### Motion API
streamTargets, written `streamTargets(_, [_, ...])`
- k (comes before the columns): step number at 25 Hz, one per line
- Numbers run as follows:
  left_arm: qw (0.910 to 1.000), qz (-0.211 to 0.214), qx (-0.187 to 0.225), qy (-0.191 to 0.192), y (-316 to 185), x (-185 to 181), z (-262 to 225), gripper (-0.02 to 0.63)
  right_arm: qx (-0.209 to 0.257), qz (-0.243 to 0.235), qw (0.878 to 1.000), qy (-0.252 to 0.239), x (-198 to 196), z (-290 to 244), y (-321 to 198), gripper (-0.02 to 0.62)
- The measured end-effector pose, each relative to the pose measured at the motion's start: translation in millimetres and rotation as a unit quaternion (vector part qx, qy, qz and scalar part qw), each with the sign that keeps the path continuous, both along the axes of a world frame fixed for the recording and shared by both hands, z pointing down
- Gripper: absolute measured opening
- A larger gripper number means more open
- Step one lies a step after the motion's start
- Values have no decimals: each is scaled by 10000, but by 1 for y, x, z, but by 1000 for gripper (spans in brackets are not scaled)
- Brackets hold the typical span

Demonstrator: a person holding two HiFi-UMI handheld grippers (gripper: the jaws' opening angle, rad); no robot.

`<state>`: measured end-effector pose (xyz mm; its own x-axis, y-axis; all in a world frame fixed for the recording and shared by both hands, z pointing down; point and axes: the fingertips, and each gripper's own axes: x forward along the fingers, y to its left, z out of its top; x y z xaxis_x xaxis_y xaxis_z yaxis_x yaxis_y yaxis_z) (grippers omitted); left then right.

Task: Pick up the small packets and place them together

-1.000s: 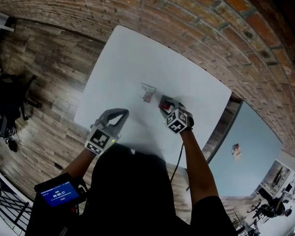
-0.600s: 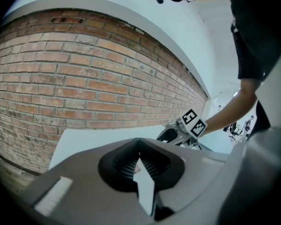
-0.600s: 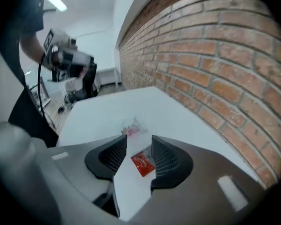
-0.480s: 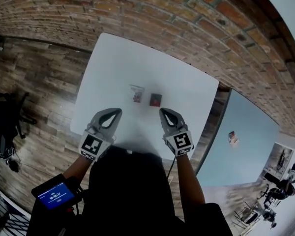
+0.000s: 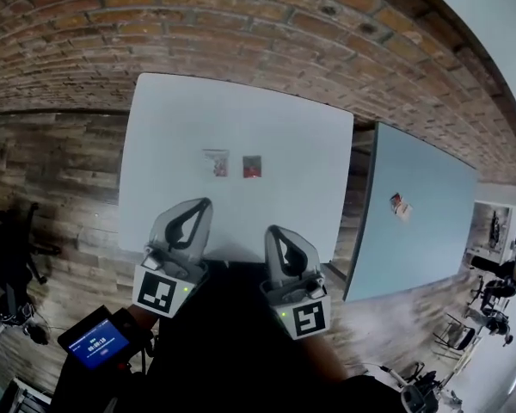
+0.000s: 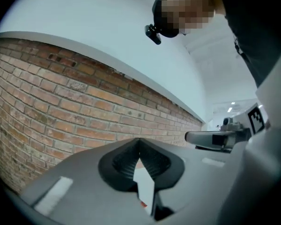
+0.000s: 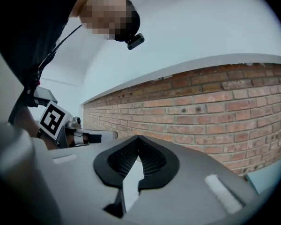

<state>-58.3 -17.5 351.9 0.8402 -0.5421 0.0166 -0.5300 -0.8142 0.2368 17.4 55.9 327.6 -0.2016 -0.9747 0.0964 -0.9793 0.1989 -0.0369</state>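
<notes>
Jaws of the left gripper [image 5: 204, 203] and the right gripper [image 5: 273, 230] meet tip to tip, empty; the right's have just been closing. Ahead of both tips, well apart from them, a clear packet [image 5: 215, 163] and a red packet [image 5: 252, 167] lie just beside each other on the white table [image 5: 168, 119], with nothing in the way. A third packet [image 5: 400, 205] lies on the grey table [image 5: 413, 248], off to the right.

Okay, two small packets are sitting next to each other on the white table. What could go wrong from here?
The pale packet and the red packet lie side by side with a gap between them, so they might not count as placed together. A third packet lies alone on the blue-grey table to the right and could be left out.
</notes>
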Motion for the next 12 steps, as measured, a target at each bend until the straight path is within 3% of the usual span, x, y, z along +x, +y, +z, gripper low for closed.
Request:
streamTargets(3, [9996,195,189,10,14,10,7,0,136,191,9996,-126,9,-11,2,0])
streamTargets(6, [9991,269,237,-212,27,12,18,0,258,339,9991,80,12,-19,2,0])
streamTargets(9, [9991,67,245,-339,25,13,19,0,291,313,9985,356,21,-20,2,0])
streamTargets(12, [9994,-209,138,-219,20,12,14,0,413,201,9974,563,26,-17,0,0])
